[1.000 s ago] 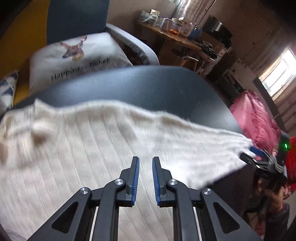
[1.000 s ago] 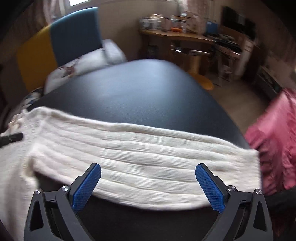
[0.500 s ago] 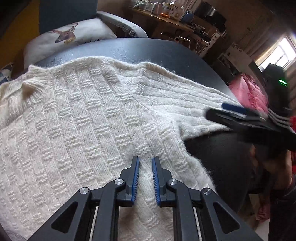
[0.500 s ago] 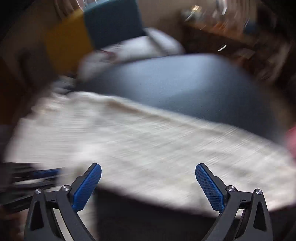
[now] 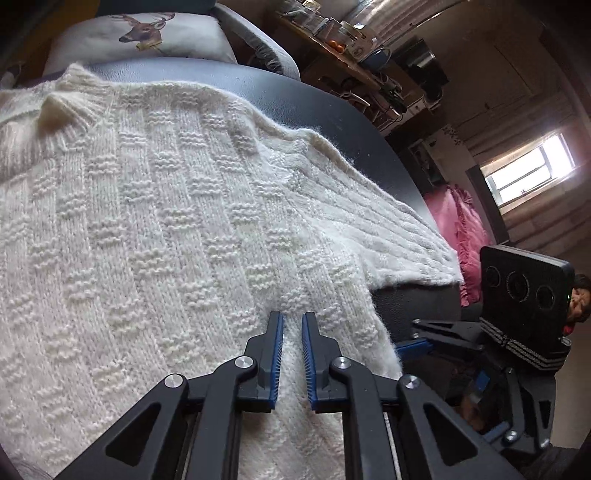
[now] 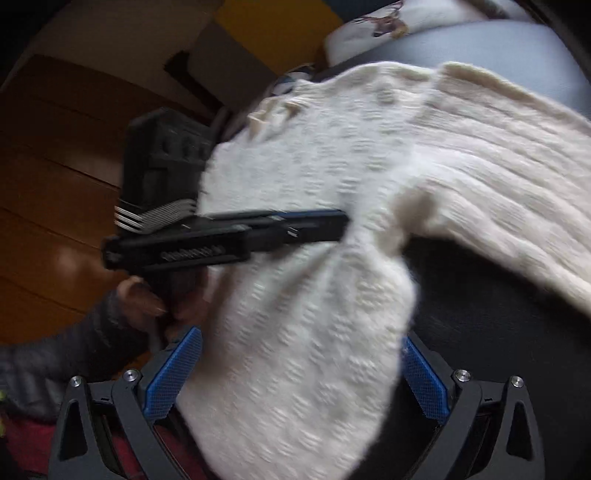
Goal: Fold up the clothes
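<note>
A cream knitted sweater point(image 5: 177, 229) lies spread over a dark, smooth table point(image 5: 332, 110), filling the left and centre of the left wrist frame. Its body carries a raised basket-weave pattern of small blocks, while the sleeve point(image 5: 388, 229) running toward the right middle of that frame is ribbed in long lines and ends at the table's edge. A ribbed collar point(image 5: 70, 107) shows at the upper left.

The right wrist view, blurred by motion, shows what the other cannot: the sweater's lower part point(image 6: 306, 369) hangs off the table edge and bulges down toward the bottom centre of the frame, and the sleeve point(image 6: 498, 177) crosses the upper right.

The left gripper point(image 5: 292, 354) sits low over the knit at the bottom centre, its blue-padded fingers nearly together with only a narrow slit between them; whether a pinch of fabric is caught there cannot be told. From the right wrist view the same left gripper point(image 6: 332, 221) reaches in from the left middle, lying against the sweater, with the person's hand point(image 6: 147, 299) on its handle. The right gripper point(image 6: 295, 373) has its fingers spread wide at the bottom, the hanging knit between them but not clamped.

A deer-print cushion point(image 5: 147, 33) rests beyond the table at the top left, pink bedding point(image 5: 458, 225) and a bright window point(image 5: 532, 173) at the right.
</note>
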Demonstrator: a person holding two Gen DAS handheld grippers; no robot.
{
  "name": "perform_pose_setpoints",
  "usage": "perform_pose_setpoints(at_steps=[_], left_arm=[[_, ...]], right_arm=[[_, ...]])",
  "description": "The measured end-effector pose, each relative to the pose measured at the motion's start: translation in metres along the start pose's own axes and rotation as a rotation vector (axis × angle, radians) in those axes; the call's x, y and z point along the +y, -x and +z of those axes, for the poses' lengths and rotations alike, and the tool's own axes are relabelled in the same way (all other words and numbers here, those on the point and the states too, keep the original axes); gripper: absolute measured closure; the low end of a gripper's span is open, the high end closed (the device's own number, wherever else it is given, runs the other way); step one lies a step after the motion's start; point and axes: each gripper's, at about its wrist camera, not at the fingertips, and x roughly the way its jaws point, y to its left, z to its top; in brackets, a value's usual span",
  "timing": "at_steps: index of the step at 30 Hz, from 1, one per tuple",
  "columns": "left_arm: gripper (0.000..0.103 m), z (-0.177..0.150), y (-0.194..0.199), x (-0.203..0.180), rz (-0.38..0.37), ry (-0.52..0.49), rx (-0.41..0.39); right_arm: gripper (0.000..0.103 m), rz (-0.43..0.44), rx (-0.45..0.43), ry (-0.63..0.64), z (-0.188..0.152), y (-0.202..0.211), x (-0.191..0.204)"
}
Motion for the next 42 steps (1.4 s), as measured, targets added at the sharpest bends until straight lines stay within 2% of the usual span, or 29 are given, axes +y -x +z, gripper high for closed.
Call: perform_pose_setpoints(at_steps=[2, 7, 11, 12, 14, 15, 19, 22, 24, 27, 30, 33, 34, 37, 38, 40, 42], left_arm=[[0.099, -0.001, -0.001, 0.002, -0.011, 0.005, 0.000], [0.100, -0.002, -0.002, 0.008, -0.039, 0.016, -0.002], [0.100, -0.003, -0.005, -0.016, 0.068, -0.075, -0.001], [0.099, -0.002, -0.005, -0.022, 0.088, -0.085, -0.002], [0.093, -0.002, 0.003, -0.038, 0.104, -0.136, -0.044], [0.091, -0.002, 0.007, -0.045, 0.103, -0.157, -0.060], [0.091, -0.010, 0.004, -0.063, 0.088, -0.209, -0.042], [0.090, -0.022, -0.024, -0.073, 0.161, -0.281, 0.053], [0.090, -0.028, -0.029, -0.080, 0.204, -0.324, 0.043], [0.090, -0.027, -0.029, -0.080, 0.198, -0.298, 0.049], [0.090, -0.025, -0.027, -0.073, 0.153, -0.256, 0.046], [0.090, -0.027, -0.025, -0.072, 0.137, -0.234, 0.032], [0.090, -0.028, -0.025, -0.073, 0.140, -0.237, 0.029], [0.090, -0.031, -0.018, -0.073, 0.150, -0.239, 0.027], [0.090, -0.032, -0.017, -0.074, 0.154, -0.241, 0.026], [0.090, -0.035, -0.011, -0.076, 0.162, -0.228, 0.015], [0.090, -0.040, -0.002, -0.075, 0.165, -0.204, 0.001]], right_arm=[[0.000, 0.025, -0.073, -0.029, 0.005, 0.009, -0.002], [0.000, 0.038, -0.279, -0.106, 0.015, 0.038, -0.007], [0.000, 0.049, -0.444, -0.168, 0.023, 0.061, -0.011], [0.000, 0.052, -0.446, -0.173, 0.027, 0.063, -0.011], [0.000, 0.107, -0.372, -0.207, 0.033, 0.054, -0.017], [0.000, 0.091, -0.339, -0.228, 0.038, 0.047, -0.021], [0.000, -0.089, -0.248, -0.351, 0.057, 0.023, -0.048], [0.000, -0.221, -0.298, -0.347, 0.070, 0.029, -0.052], [0.000, -0.251, -0.299, -0.335, 0.075, 0.028, -0.052], [0.000, -0.194, -0.300, -0.310, 0.067, 0.032, -0.040], [0.000, -0.074, -0.304, -0.305, 0.054, 0.031, -0.028], [0.000, -0.062, -0.260, -0.341, 0.041, 0.018, -0.029], [0.000, -0.096, -0.261, -0.345, 0.036, 0.020, -0.029], [0.000, -0.271, -0.296, -0.335, 0.018, 0.039, -0.028], [0.000, -0.298, -0.324, -0.335, 0.011, 0.050, -0.029], [0.000, -0.298, -0.441, -0.371, -0.012, 0.092, -0.040], [0.000, -0.370, -0.552, -0.418, -0.038, 0.141, -0.055]])
